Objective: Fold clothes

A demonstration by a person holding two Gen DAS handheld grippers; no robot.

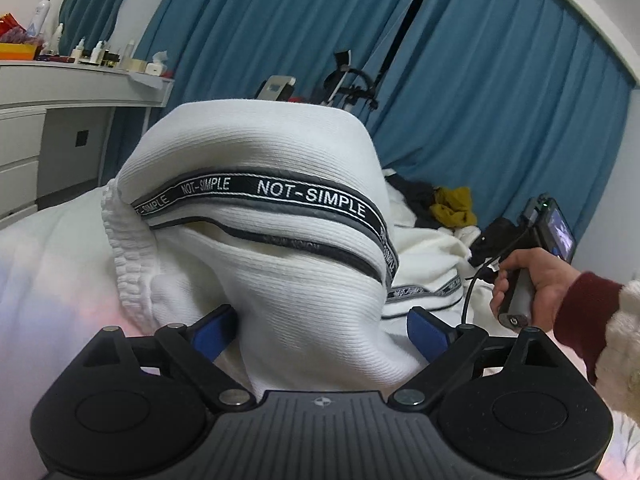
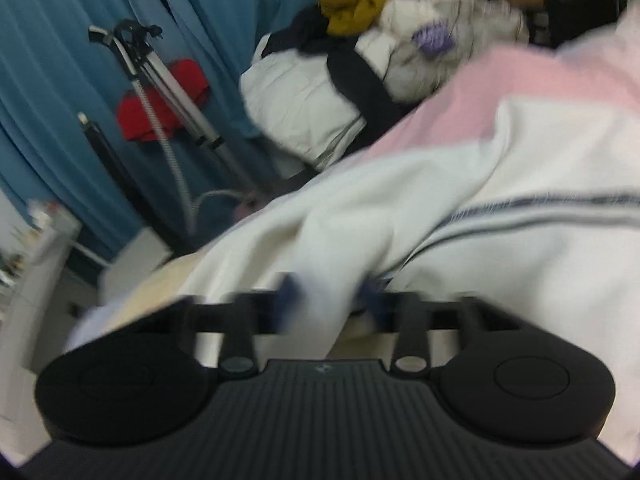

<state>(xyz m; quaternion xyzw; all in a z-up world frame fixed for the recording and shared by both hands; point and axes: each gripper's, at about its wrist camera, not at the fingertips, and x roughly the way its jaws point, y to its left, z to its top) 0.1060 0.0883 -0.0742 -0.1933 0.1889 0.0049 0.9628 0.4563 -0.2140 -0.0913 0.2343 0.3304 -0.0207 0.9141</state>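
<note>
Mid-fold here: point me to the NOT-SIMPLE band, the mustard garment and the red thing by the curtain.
NOT-SIMPLE band [image 1: 310, 196], left wrist view: on the lettering, across the lifted white garment.
Mustard garment [image 2: 354, 2], right wrist view: middle of the crumpled heap atop the clothes pile.
Red thing [image 2: 160, 106], right wrist view: its middle, behind the stand.

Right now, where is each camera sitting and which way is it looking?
Left wrist: rides the left gripper, looking along its fingers at the lifted white garment and blue curtains; the person's right hand shows.
Right wrist: rides the right gripper, blurred, looking across the bed at a clothes pile.
Both show: the garment, the curtains, the mustard cloth.
</note>
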